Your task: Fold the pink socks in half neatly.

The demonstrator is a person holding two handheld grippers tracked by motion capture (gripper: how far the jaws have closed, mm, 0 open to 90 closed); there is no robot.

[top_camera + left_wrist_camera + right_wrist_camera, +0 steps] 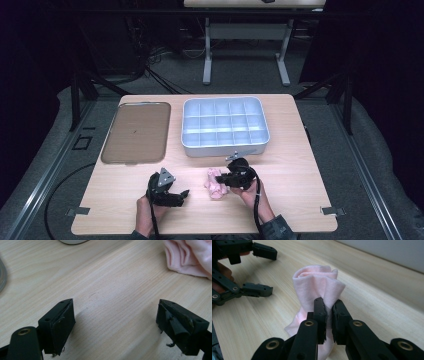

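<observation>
My right gripper (329, 311) is clamped on pink cloth (317, 287), near table's (300, 200) front edge, just below compartment tray (225, 125). Left gripper (172, 196) spread wide w/ nothing between jaws, beside cloth

The pale wood-grain counter (280, 200) has a smooth, matt laminate look. On it lies a soft pink ribbed cloth (317, 287), knitted and matt. Beyond the cloth stands a pale grey compartmented plastic box (225, 125) with a slight sheen; beside that box, a brownish translucent flat lid (136, 131), glossy.
</observation>
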